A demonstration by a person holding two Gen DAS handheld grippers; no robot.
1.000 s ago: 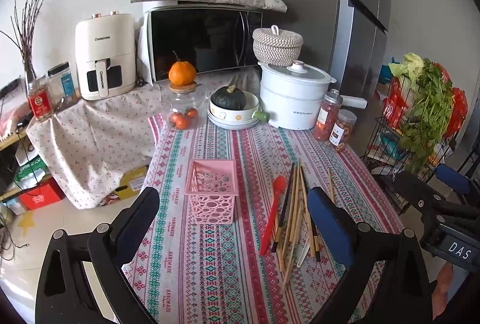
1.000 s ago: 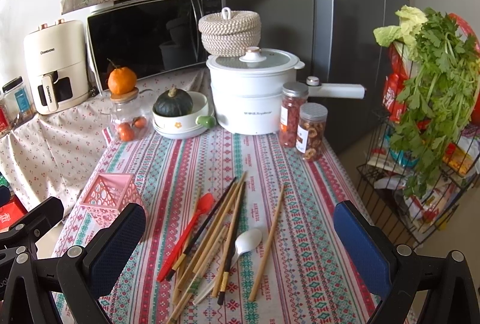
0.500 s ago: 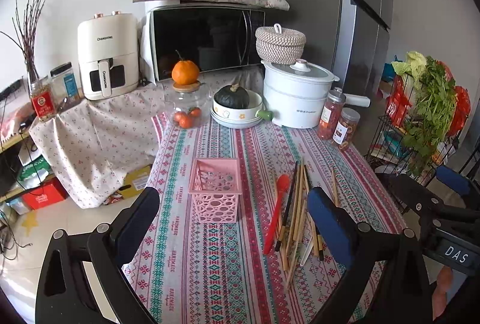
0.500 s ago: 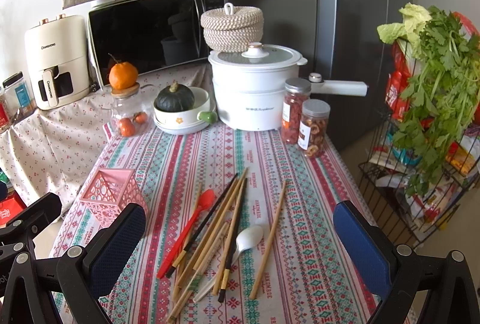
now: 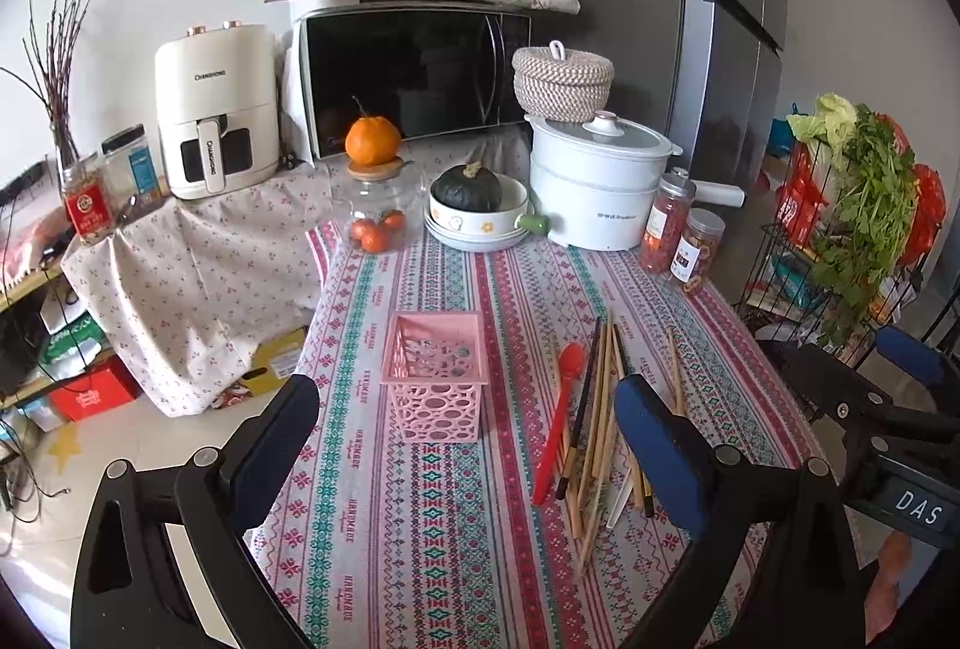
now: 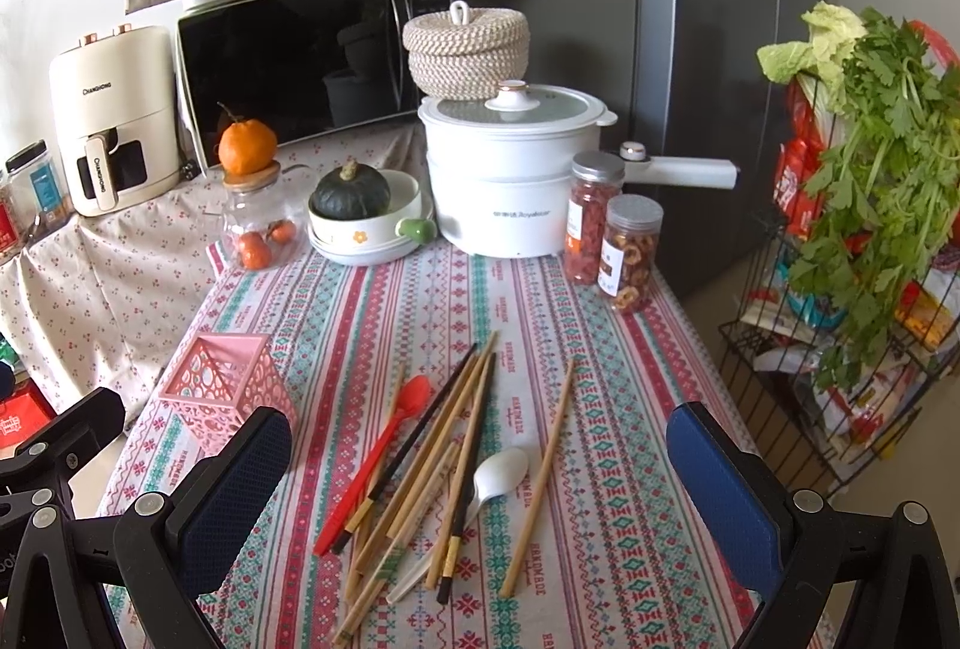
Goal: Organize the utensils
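Fingers of both the left gripper (image 5: 465, 445) and right gripper (image 6: 480, 463) gape empty above the counter (image 6: 630, 409). Nothing seems sorted yet: wooden chopsticks (image 6: 420, 469) lie loose beside the pink perforated plastic basket (image 5: 435, 379). Next, pinch one.

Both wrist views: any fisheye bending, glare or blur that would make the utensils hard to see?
Left wrist view: strong fisheye bending, dark corners; the fridge edge curves, but the chopsticks and pink basket look sharp in even daylight. Right wrist view: same bending; the microwave door reflects the room, with no glare on the white spoon or red spoon.
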